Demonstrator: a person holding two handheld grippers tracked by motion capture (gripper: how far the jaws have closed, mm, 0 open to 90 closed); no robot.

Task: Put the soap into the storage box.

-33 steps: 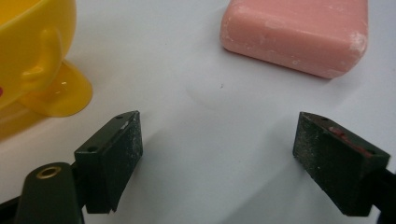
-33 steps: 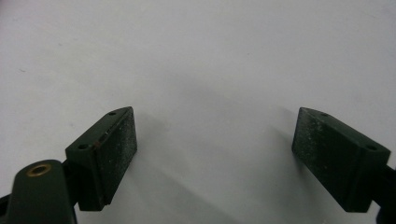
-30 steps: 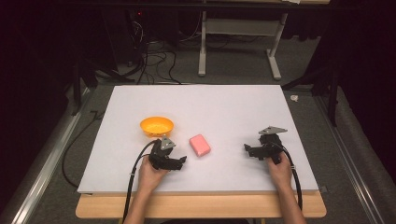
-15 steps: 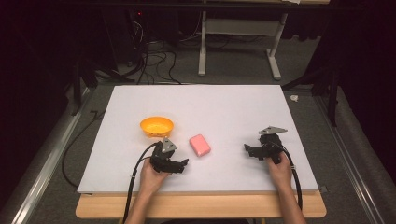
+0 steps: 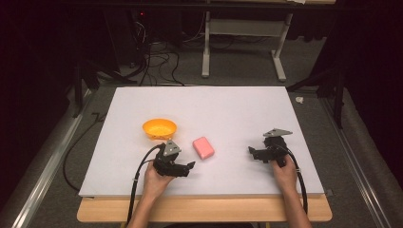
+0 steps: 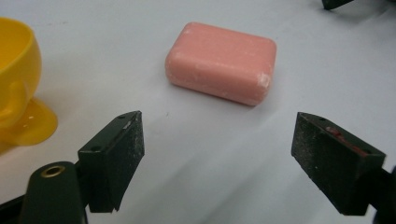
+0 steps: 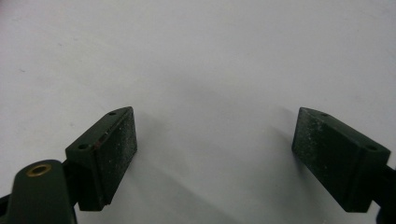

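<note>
White table: orange bowl beside pink soap (apart).

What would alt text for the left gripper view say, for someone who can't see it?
A pink bar of soap lies on a white table, just beyond the open black tongs rising from the bottom edge. A yellow bowl sits at the left edge.

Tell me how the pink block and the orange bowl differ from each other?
The pink block is a solid, flat-lying bar with rounded corners; the orange bowl is round, hollow and stands on a foot. The block is pale pink and matte, the bowl bright orange and glossy. The block lies straight ahead of the open left gripper; the bowl stands off to one side. Both rest on the white table.
</note>
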